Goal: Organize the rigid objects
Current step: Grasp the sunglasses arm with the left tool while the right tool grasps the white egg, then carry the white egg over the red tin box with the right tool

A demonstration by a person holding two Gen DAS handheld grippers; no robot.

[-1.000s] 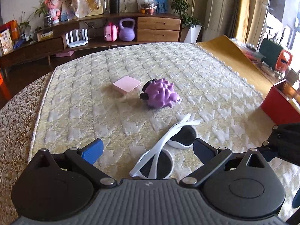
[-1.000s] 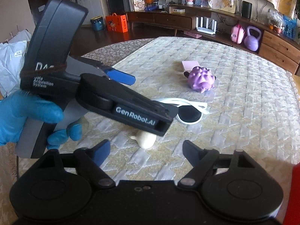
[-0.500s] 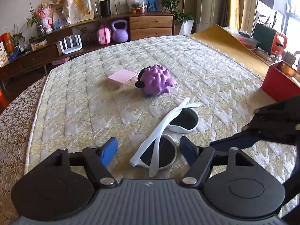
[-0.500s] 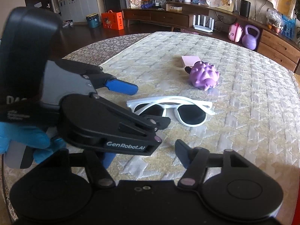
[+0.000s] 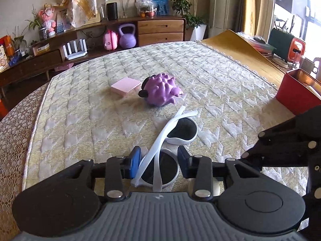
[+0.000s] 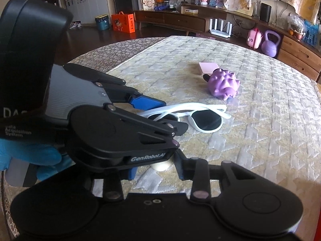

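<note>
White sunglasses with dark lenses point(image 5: 170, 146) lie folded on the quilted table cover. My left gripper point(image 5: 158, 160) is shut on the sunglasses' near lens, a blue pad on each side. The sunglasses also show in the right wrist view point(image 6: 192, 116). A purple spiky toy point(image 5: 160, 90) and a pink block point(image 5: 125, 85) lie beyond them. My right gripper point(image 6: 154, 169) has narrowed around a small cream object point(image 6: 160, 164), mostly hidden under the left gripper body point(image 6: 120, 140); contact is unclear.
A red box point(image 5: 297, 92) stands at the table's right edge. A low wooden sideboard point(image 5: 160, 30) with a purple kettlebell and pink case runs along the back wall. A blue-gloved hand point(image 6: 30, 156) holds the left gripper.
My left gripper moved forward and its jaws closed onto the sunglasses' near lens. My right gripper's jaws narrowed around the cream object, and it came closer to the left gripper.
</note>
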